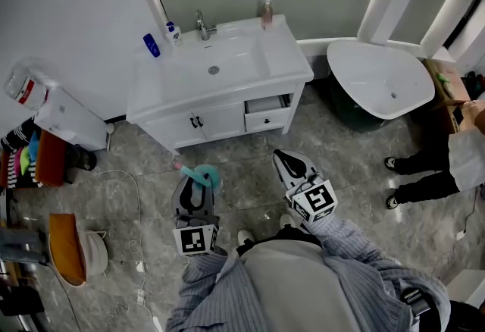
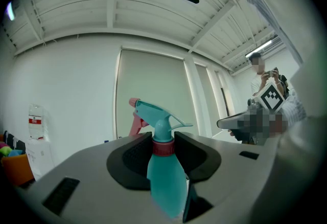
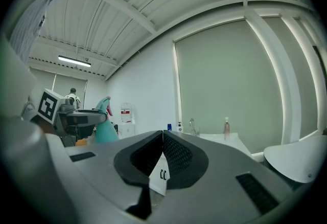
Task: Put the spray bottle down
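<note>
A teal spray bottle [image 2: 164, 166] with a pink trigger stands upright between the jaws of my left gripper [image 2: 163, 138], which is shut on its neck just below the red collar. In the head view the spray bottle [image 1: 203, 176] and left gripper [image 1: 195, 188] hover over the grey floor in front of the white vanity [image 1: 227, 107]. My right gripper [image 1: 286, 161] is beside it to the right, pointing at the vanity. Its jaws meet with nothing between them in the right gripper view [image 3: 162, 138]. The right gripper view also catches the spray bottle [image 3: 104, 128] at its left.
The vanity's sink [image 1: 216, 65] carries a faucet [image 1: 203, 23], a pink soap bottle [image 1: 267, 12] and a blue bottle [image 1: 151, 45]. A white bathtub [image 1: 379, 80] stands to the right, with a person [image 1: 424, 171] near it. A water dispenser [image 1: 68, 122] and a cable [image 1: 136, 202] lie to the left.
</note>
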